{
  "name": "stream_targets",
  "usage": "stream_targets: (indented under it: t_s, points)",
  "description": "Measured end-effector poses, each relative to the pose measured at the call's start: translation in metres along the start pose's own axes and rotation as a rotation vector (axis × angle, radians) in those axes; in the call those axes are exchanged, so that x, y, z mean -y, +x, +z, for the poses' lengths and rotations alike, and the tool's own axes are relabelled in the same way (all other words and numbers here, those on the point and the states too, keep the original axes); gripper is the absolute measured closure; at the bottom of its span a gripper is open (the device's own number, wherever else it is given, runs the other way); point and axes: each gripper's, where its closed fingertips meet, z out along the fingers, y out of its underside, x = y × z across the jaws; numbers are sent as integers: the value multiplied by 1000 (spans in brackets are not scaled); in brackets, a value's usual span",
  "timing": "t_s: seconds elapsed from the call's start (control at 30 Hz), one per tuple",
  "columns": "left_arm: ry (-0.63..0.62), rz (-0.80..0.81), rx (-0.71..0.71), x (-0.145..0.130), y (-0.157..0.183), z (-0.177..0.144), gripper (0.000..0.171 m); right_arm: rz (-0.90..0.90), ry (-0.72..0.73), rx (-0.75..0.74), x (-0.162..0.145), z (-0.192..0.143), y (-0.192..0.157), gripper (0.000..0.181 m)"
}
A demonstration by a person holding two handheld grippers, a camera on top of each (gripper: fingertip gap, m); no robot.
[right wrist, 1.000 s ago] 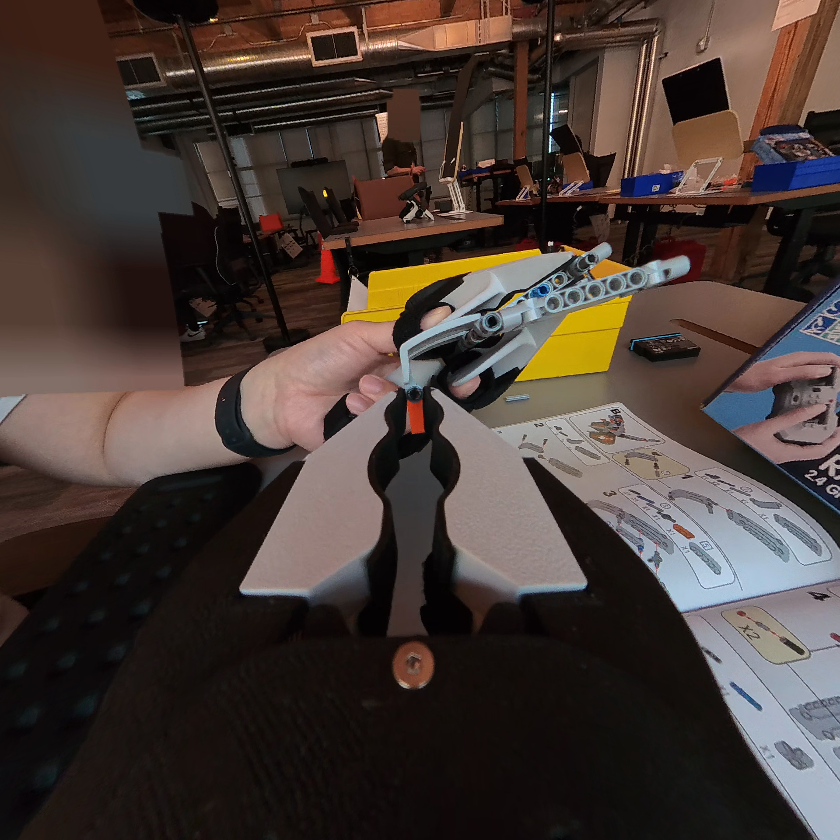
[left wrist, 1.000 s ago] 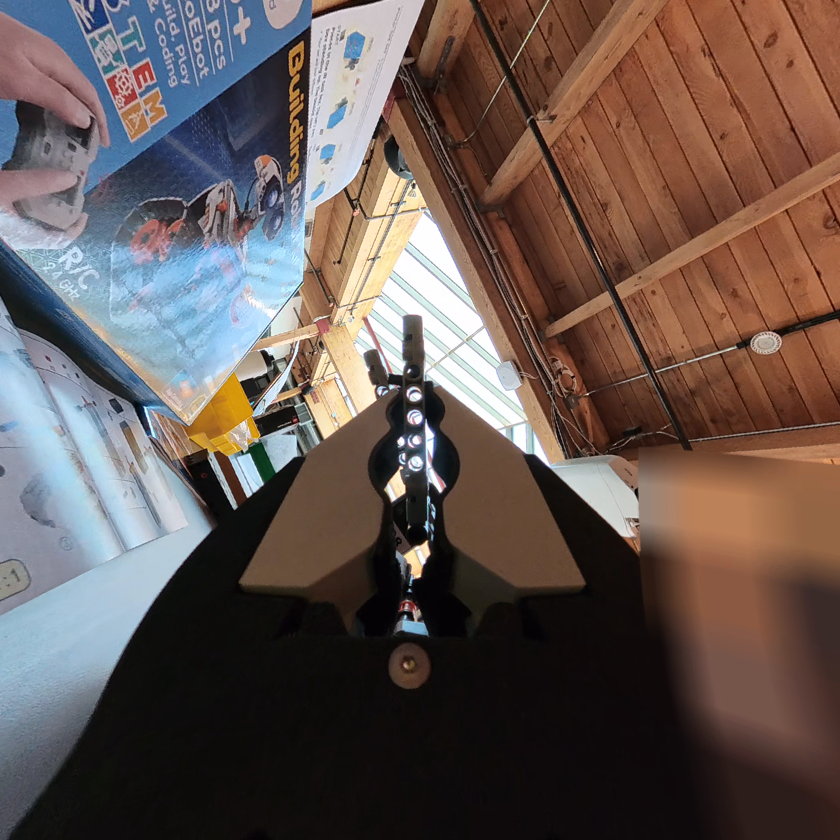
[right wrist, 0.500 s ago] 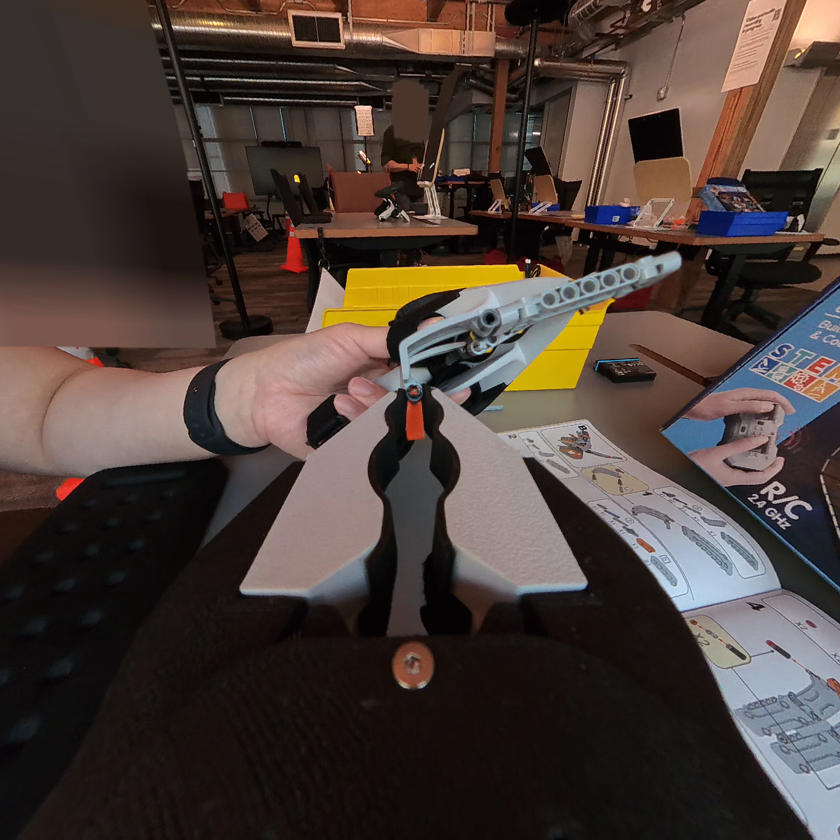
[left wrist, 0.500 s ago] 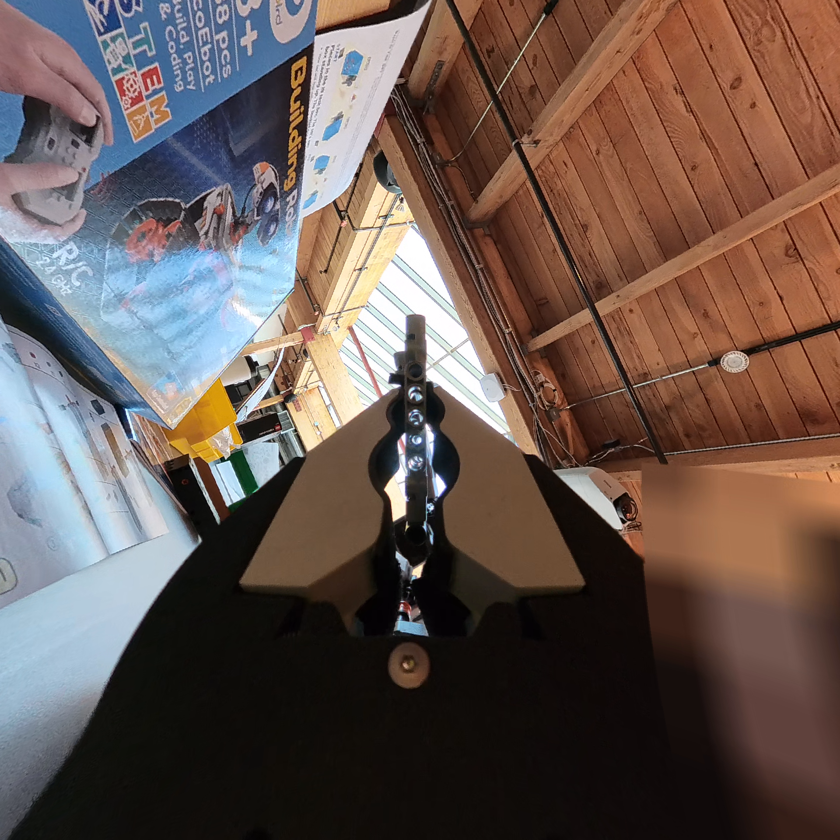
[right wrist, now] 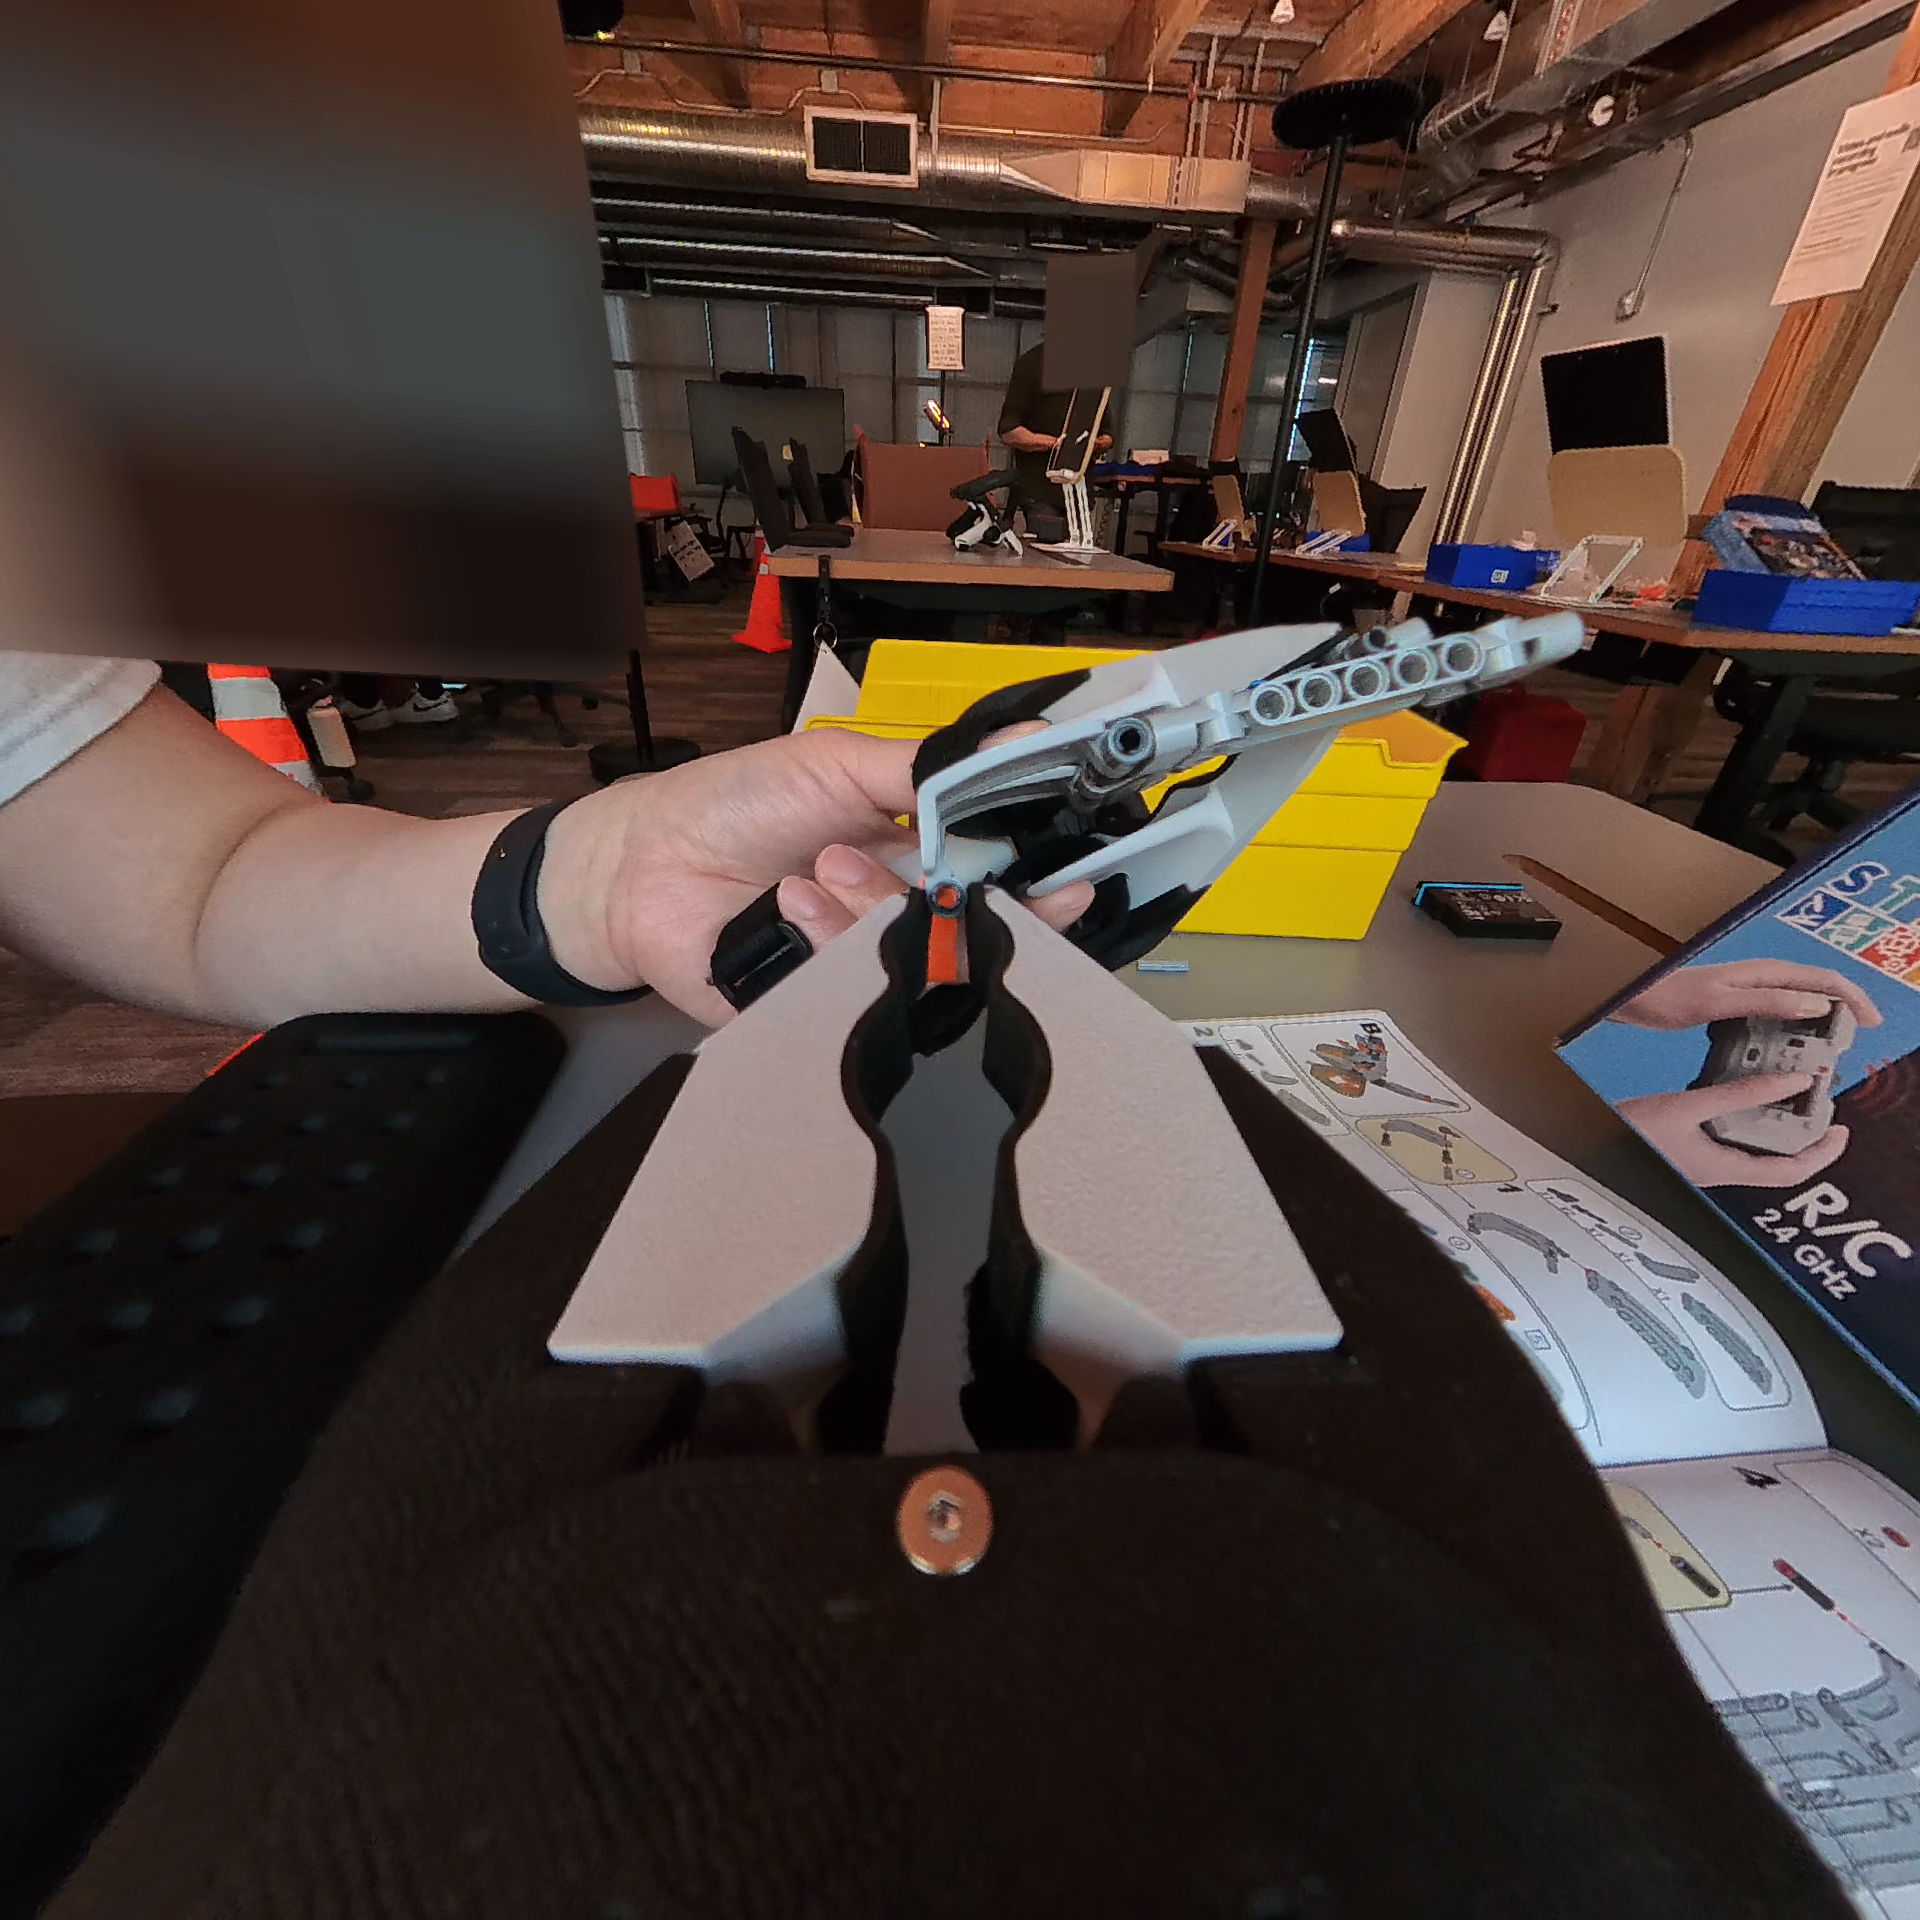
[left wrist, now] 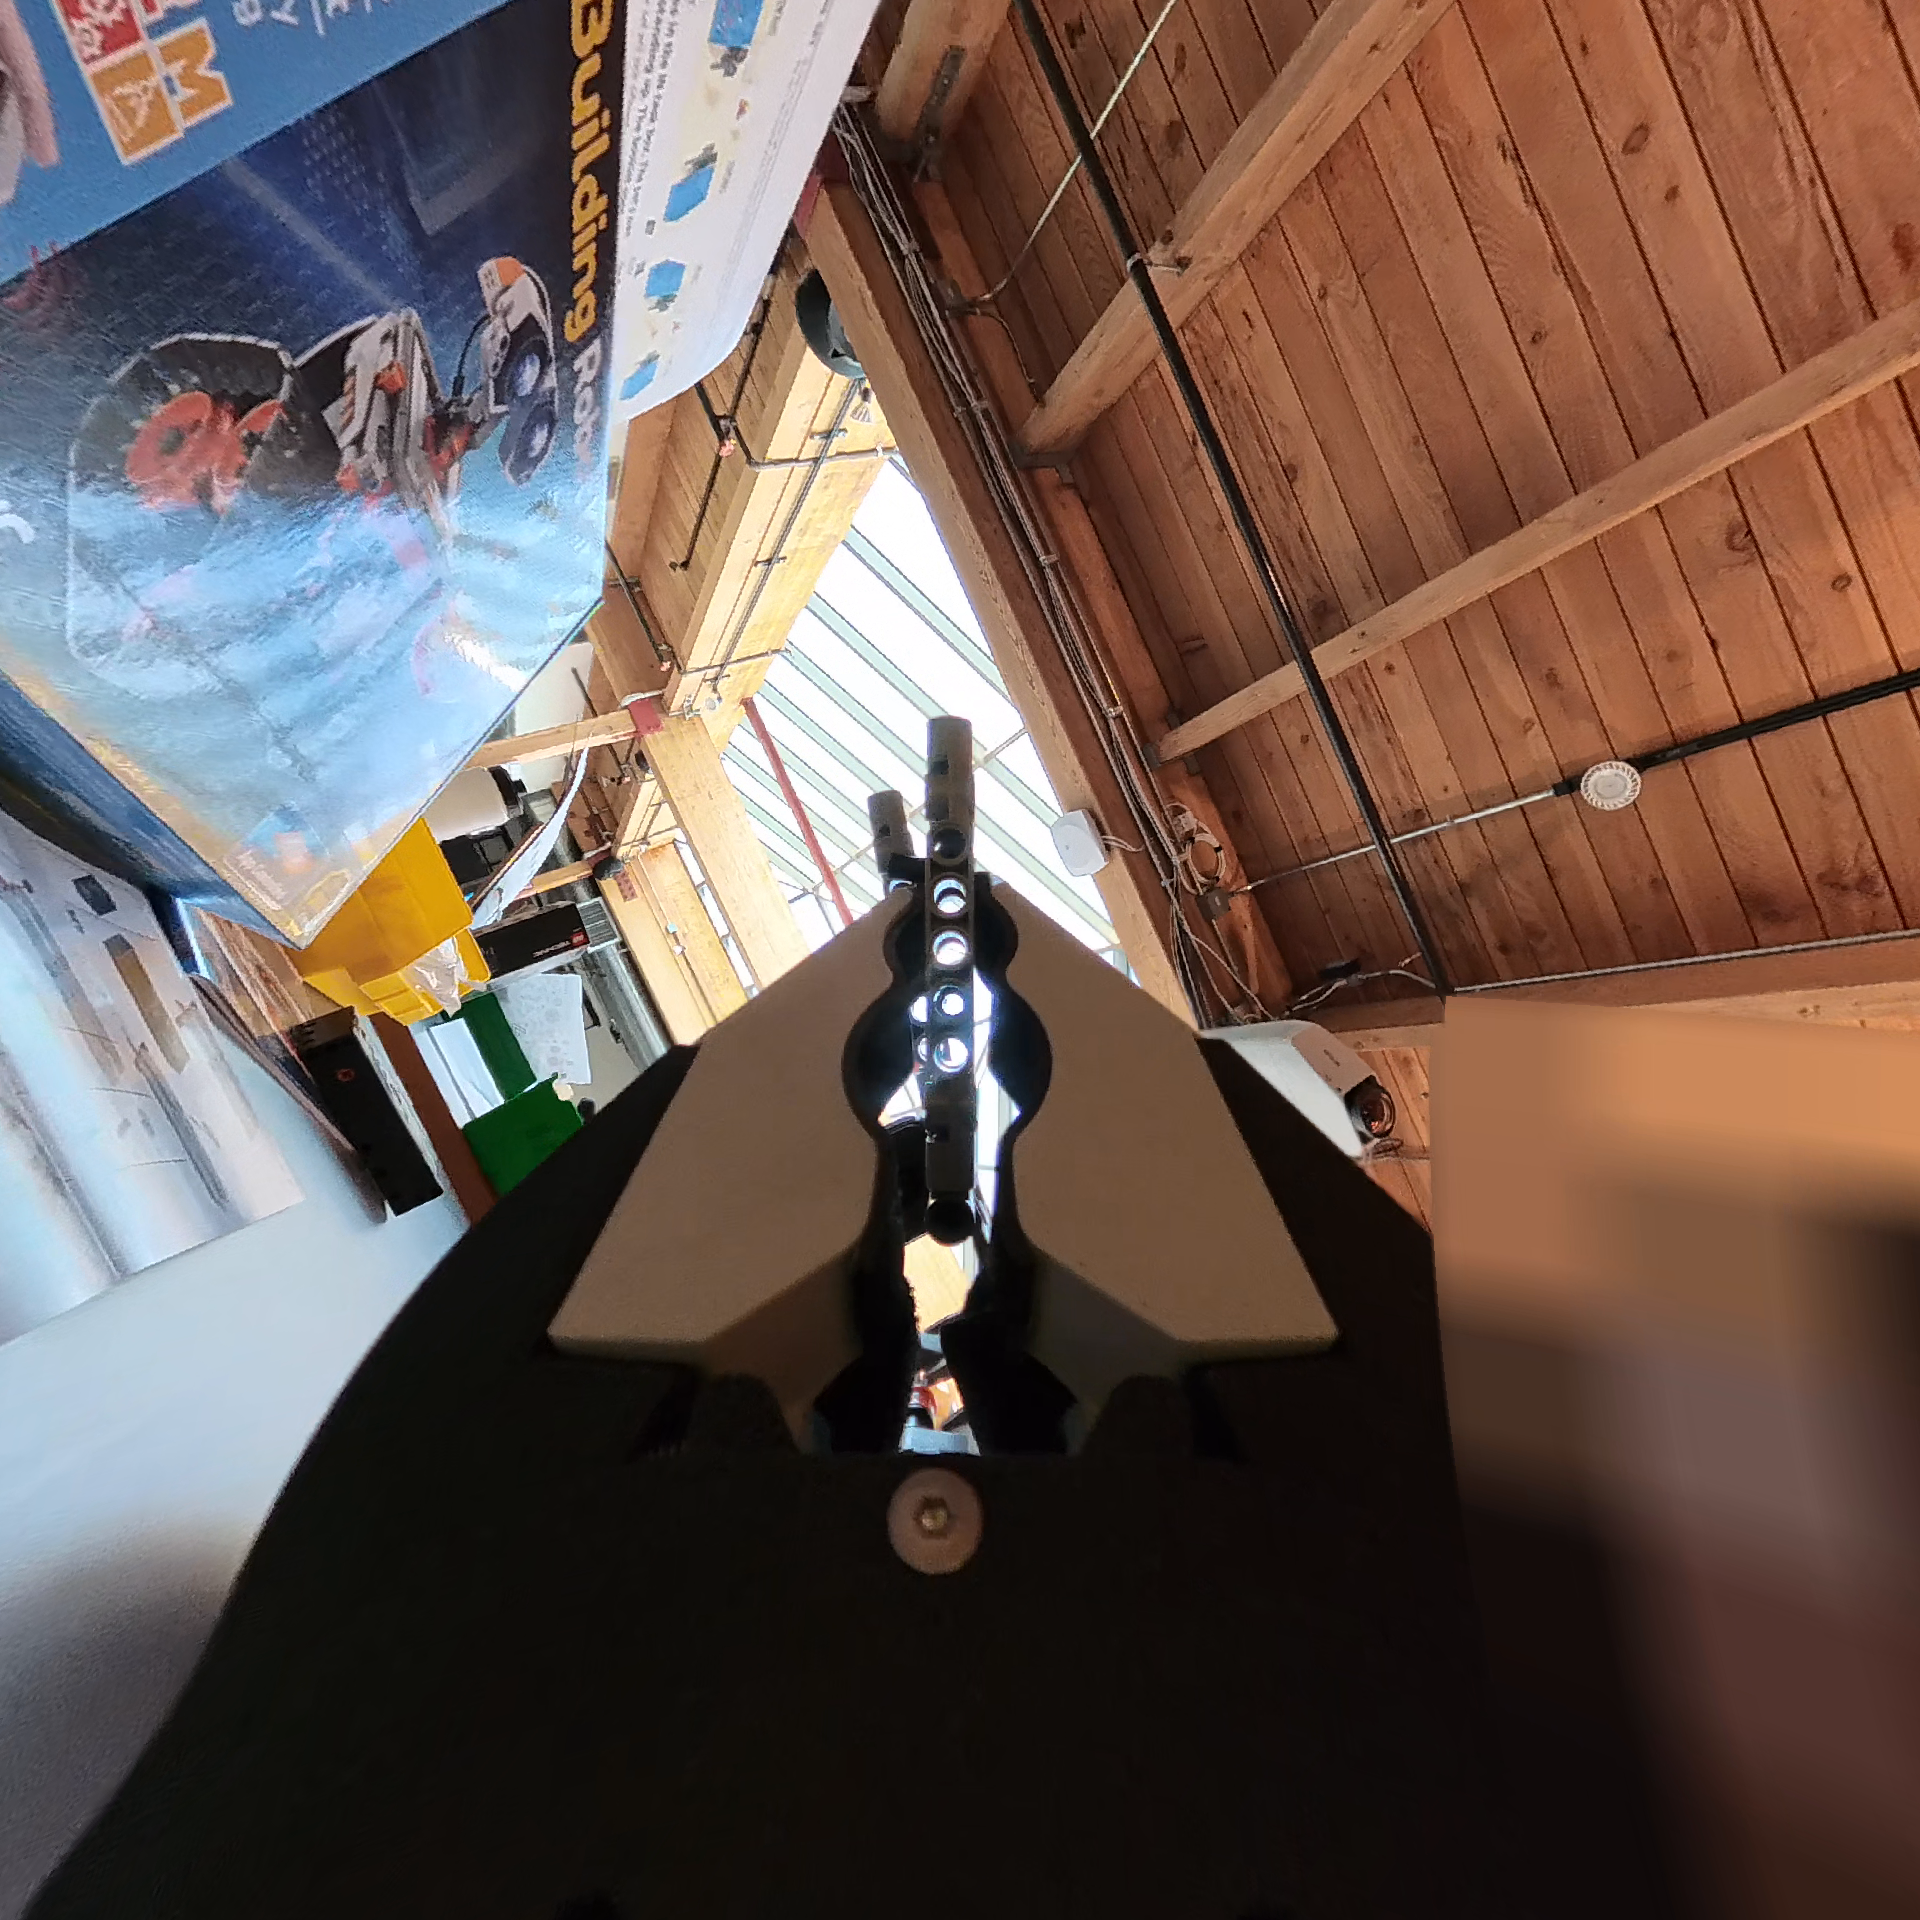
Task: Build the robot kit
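Right gripper (right wrist: 943, 914) first: its two white fingers (right wrist: 769, 1143) are pinched together on a small orange pin (right wrist: 942, 945), the pin's dark round head poking out right at the tips. That head touches the lower corner of the grey beam assembly (right wrist: 1226, 717), which is the landmark here. The assembly is a curved grey arm joined to a straight beam with a row of round holes, tilted up toward the right.

The left gripper (right wrist: 1174, 800) clamps the assembly from behind, white fingers closed on it, and the person's hand (right wrist: 727, 842) wraps that gripper, a black band (right wrist: 509, 904) on the wrist.

From the left wrist view, the left gripper (left wrist: 948, 914) is closed tight on the holed beam (left wrist: 948, 997), which stands edge-on between the fingers (left wrist: 748, 1164) and sticks up past the tips against a wooden ceiling (left wrist: 1455, 416).

Behind the assembly sits a yellow bin (right wrist: 1320, 831). Below and to the right of the assembly, an open instruction booklet (right wrist: 1455, 1247) lies flat on the grey table (right wrist: 1538, 831). A small black box (right wrist: 1488, 910) rests on the table beyond the booklet, right of the bin. Farther right of the assembly stands a blue kit box (right wrist: 1787, 1091), tilted, its lower edge at the booklet.
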Motion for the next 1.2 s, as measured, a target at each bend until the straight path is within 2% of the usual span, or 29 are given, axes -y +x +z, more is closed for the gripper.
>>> stream_targets:
  t_s: [0.23, 0.47, 0.77, 1.0, 1.2]
  points:
    - [-26, 30, -4, -4, 3, 2, 167, -8, -29, 47, -1, -2, -1, 176]
    - [-82, 167, 2, -13, 12, 8, 167, -45, -102, 103, 1, -3, -7, 176]
    - [-147, 269, 65, -25, 5, 13, 167, -71, -219, 135, -3, -9, -13, 174]
    - [-172, 170, 54, -33, -3, 15, 167, -111, -269, 137, -9, -15, -14, 176]
    - [-166, 176, 79, -29, -5, 13, 167, -115, -284, 109, -13, -21, -7, 177]
